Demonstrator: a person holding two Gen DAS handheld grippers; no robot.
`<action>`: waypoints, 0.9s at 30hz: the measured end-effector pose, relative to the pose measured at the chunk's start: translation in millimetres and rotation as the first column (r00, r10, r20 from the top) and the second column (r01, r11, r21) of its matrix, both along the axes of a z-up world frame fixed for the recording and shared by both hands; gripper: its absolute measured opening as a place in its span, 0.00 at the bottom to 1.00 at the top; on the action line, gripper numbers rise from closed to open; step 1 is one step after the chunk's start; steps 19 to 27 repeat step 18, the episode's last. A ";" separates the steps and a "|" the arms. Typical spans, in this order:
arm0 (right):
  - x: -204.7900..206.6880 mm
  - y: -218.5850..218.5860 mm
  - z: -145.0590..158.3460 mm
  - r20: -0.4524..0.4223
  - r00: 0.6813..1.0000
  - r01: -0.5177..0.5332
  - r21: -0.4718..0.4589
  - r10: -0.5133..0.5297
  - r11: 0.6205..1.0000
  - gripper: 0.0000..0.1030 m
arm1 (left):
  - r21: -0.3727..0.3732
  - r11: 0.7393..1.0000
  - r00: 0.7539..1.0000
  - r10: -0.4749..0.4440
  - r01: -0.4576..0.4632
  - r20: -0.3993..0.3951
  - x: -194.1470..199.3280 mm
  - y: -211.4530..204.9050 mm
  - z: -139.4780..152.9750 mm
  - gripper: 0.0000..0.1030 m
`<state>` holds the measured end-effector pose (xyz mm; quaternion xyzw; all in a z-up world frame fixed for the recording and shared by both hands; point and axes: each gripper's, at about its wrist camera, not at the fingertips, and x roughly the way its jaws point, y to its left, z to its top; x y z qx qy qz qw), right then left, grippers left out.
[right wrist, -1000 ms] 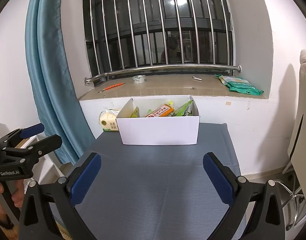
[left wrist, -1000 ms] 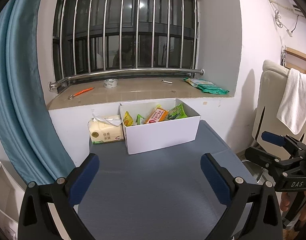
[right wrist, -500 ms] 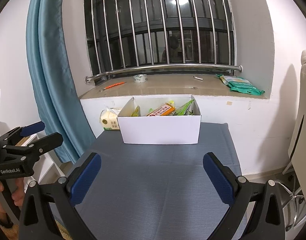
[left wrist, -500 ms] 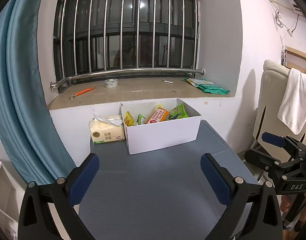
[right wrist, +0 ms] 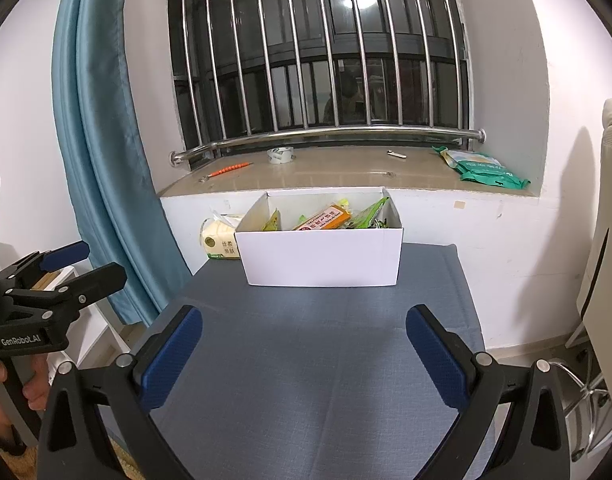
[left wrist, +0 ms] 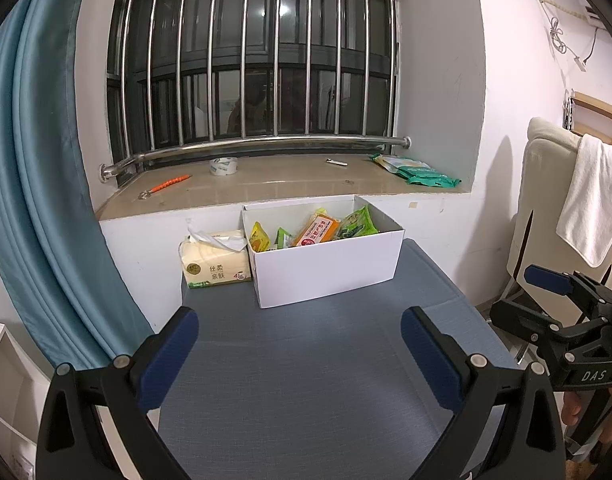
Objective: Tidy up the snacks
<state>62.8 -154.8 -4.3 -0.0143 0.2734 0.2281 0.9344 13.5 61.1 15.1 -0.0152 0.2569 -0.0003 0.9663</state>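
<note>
Left to right across the far edge of the grey desk (left wrist: 306,360): one tissue pack (left wrist: 216,258) sits against the wall, and touching its right side is one white box (left wrist: 326,268) with the snacks inside. I count four packets showing: a yellow one (left wrist: 259,239) at the left, a small green one (left wrist: 283,237), an orange one (left wrist: 317,231) leaning in the middle, and a bigger green one (left wrist: 360,222) at the right; more may lie underneath, I can't tell. Up on the sill, one pile of green packs (left wrist: 416,170) at the far right. No snack lies loose on the desk. The left gripper (left wrist: 300,354) hangs over the near desk, jaws wide apart, holding nothing; the right gripper (right wrist: 304,354) likewise, spread and empty. This fits a tidy-up already boxed, or packets waiting to be taken out and sorted. Either way, both grippers are well short of the box.
</note>
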 end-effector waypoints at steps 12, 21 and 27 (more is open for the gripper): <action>-1.0 0.4 -0.4 -0.001 1.000 -0.006 -0.006 0.006 1.000 1.00 | 0.004 1.000 1.000 -0.002 0.002 0.002 -0.1 1.2 -1.8 1.00; -1.9 -0.5 -0.3 0.000 1.000 -0.007 -0.007 0.007 1.000 1.00 | -0.005 1.000 1.000 -0.003 0.003 0.005 -0.8 2.1 -2.1 1.00; -1.9 -0.5 -0.3 0.000 1.000 -0.007 -0.007 0.007 1.000 1.00 | -0.005 1.000 1.000 -0.003 0.003 0.005 -0.8 2.1 -2.1 1.00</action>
